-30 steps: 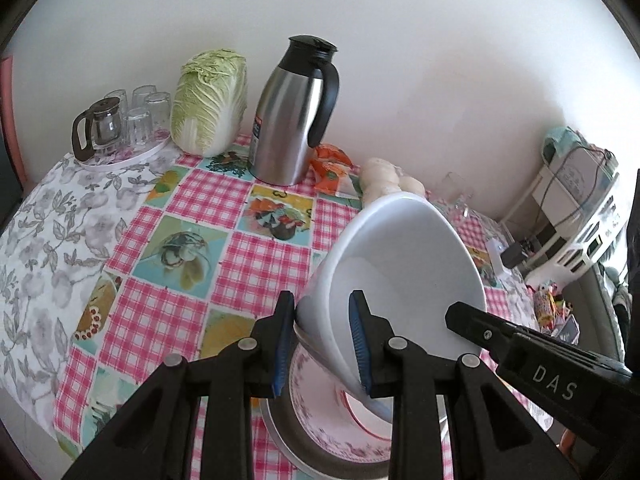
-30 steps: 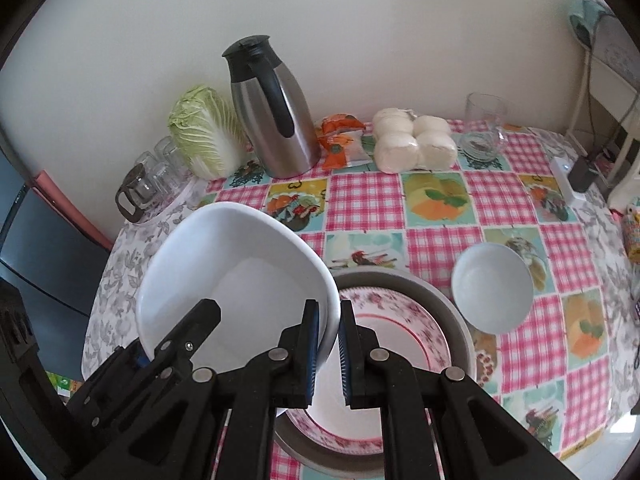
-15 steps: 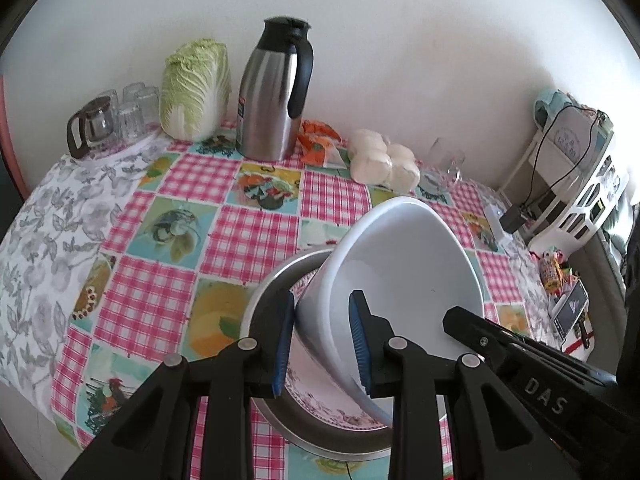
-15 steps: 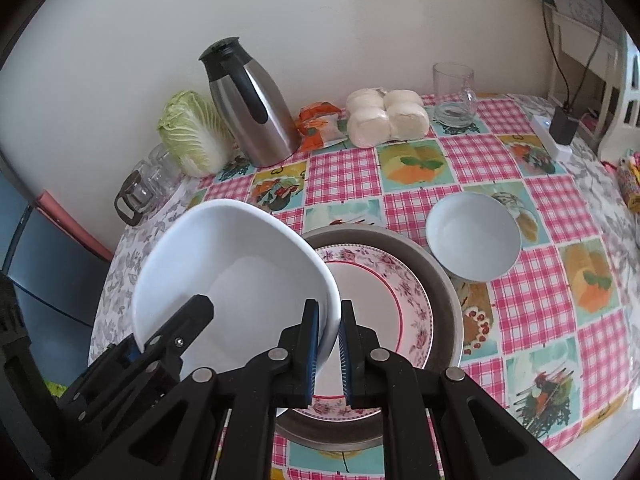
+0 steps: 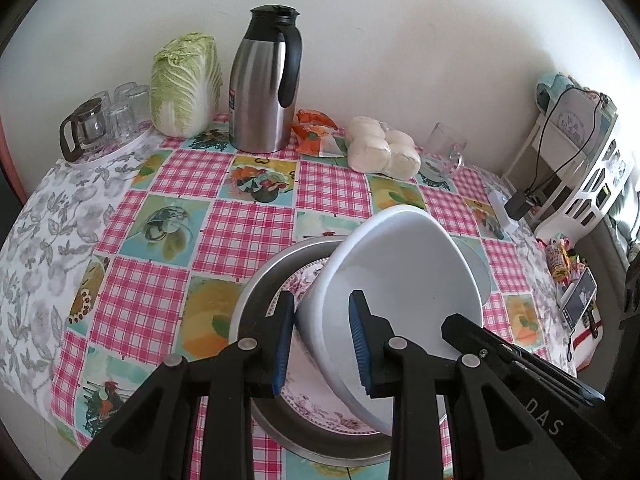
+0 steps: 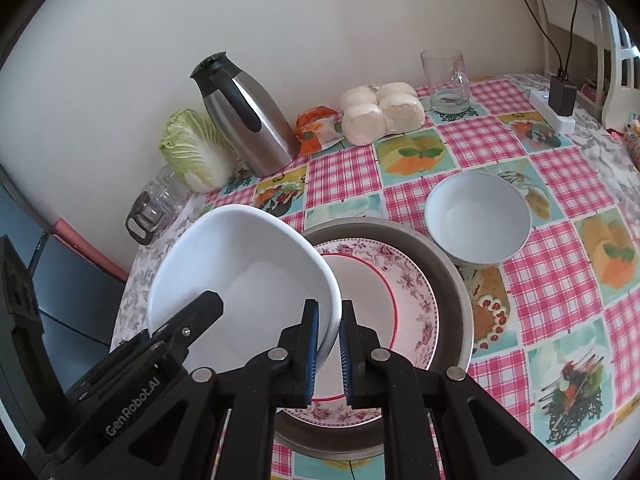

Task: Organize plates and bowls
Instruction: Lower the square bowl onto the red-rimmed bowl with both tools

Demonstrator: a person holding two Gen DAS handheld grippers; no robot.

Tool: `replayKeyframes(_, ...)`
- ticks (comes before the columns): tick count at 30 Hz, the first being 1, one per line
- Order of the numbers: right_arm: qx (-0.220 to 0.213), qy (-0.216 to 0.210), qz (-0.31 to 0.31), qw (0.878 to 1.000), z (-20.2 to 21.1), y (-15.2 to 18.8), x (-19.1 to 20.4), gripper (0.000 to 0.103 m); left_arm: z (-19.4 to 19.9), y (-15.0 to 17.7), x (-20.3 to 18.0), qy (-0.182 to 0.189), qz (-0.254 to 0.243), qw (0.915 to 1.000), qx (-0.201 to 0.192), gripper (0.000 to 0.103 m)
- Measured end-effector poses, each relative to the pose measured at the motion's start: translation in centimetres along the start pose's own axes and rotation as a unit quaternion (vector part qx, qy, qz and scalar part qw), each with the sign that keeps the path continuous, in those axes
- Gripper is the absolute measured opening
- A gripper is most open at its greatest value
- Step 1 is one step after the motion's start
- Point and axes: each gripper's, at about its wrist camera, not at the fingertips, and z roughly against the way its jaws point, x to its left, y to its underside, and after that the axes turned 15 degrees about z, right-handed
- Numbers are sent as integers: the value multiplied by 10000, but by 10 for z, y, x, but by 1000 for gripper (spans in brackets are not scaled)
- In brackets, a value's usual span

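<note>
A large white bowl (image 5: 404,280) (image 6: 240,280) hangs tilted over a flowered plate (image 6: 384,300) (image 5: 316,396) that lies in a grey metal dish (image 6: 452,280) (image 5: 260,292). My left gripper (image 5: 320,344) is shut on the bowl's near wall, one pad inside and one outside. My right gripper (image 6: 329,354) is shut on the bowl's rim at its other side. A smaller white bowl (image 6: 478,220) stands on the cloth just right of the dish, empty.
Along the wall stand a steel jug (image 5: 266,80), a cabbage (image 5: 186,84), a tray of glasses (image 5: 104,124), a snack packet (image 5: 316,132), wrapped buns (image 5: 382,148) and a glass mug (image 6: 446,80). A power strip (image 6: 554,110) lies at the table's right edge.
Both grippers have carried the white bowl down and over the plate in the dish. The table items have shifted in both views as the hands moved and rolled.
</note>
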Motion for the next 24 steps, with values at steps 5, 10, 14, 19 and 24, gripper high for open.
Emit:
replayKeyframes(5,-88,-1,-82,9999,6,0,-10,12,1,3,-13,38,-161,9998,-53,29)
replayKeyframes(10,-129,-60,-214,9997,9,1,-23,12,-7,6,-21,38,-227,9997,30,29)
replayKeyframes(14,-93,-55,-243,9996,7,2,-29,12,-11,8,-24,13,-265,9996,57,29)
replayKeyframes(19,-21,-49,-269,9996,2,3,-32,12,-18,9,-22,-43,-270,9995,173,29)
replayKeyframes(24,58,-9,-256,9997,-4,4,-31,12,-22,9,-19,-70,-242,9993,275,29)
